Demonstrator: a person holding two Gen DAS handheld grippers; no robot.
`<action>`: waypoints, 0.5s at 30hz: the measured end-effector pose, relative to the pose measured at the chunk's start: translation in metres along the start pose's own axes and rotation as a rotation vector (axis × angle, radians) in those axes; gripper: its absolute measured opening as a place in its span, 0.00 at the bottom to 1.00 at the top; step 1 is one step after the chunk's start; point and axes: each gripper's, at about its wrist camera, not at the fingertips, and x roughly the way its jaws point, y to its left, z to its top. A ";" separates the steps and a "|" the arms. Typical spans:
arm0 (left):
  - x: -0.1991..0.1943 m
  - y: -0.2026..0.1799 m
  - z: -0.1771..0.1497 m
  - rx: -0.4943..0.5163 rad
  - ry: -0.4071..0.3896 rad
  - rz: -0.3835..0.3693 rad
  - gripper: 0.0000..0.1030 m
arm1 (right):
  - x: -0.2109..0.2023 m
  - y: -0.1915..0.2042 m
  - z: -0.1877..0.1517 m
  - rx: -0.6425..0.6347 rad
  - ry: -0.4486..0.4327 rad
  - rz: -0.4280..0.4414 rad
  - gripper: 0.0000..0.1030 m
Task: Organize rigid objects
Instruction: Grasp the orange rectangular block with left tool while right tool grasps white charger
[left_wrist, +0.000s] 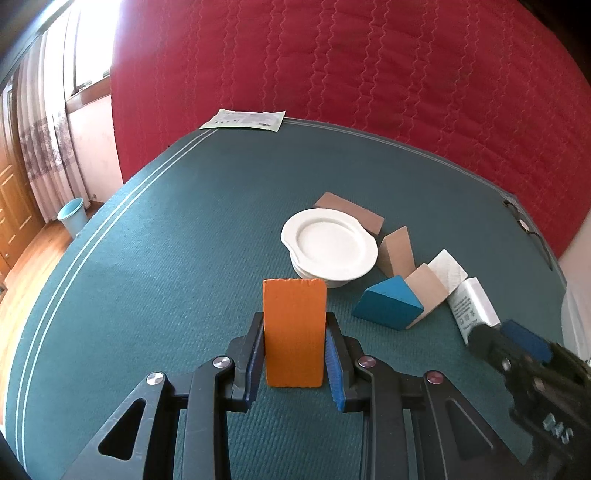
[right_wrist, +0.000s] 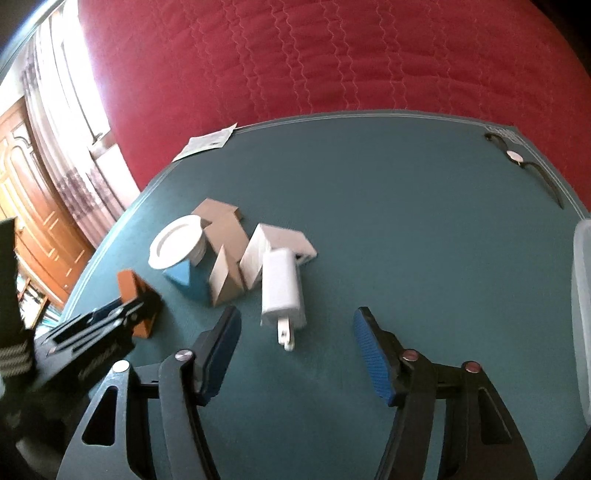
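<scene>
So the right gripper is spread wide with nothing in it. The white charger lies just past its tips, a bit left of center. Its long axis runs near-to-far, prongs toward the claw. It's a smooth white block, slightly blurry, so I can't swear it's flat on the green table. The left gripper is farther off to the left, clamped on an upright orange block. Behind are the wooden blocks and white plates.
</scene>
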 end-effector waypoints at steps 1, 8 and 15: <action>0.000 0.000 0.000 0.000 0.000 0.000 0.30 | 0.003 0.001 0.003 -0.004 0.000 -0.002 0.58; 0.001 0.000 0.000 0.004 -0.003 0.003 0.30 | 0.018 0.013 0.010 -0.072 -0.001 -0.035 0.38; 0.001 -0.001 0.000 0.010 -0.005 0.011 0.30 | 0.019 0.019 0.006 -0.106 -0.010 -0.051 0.23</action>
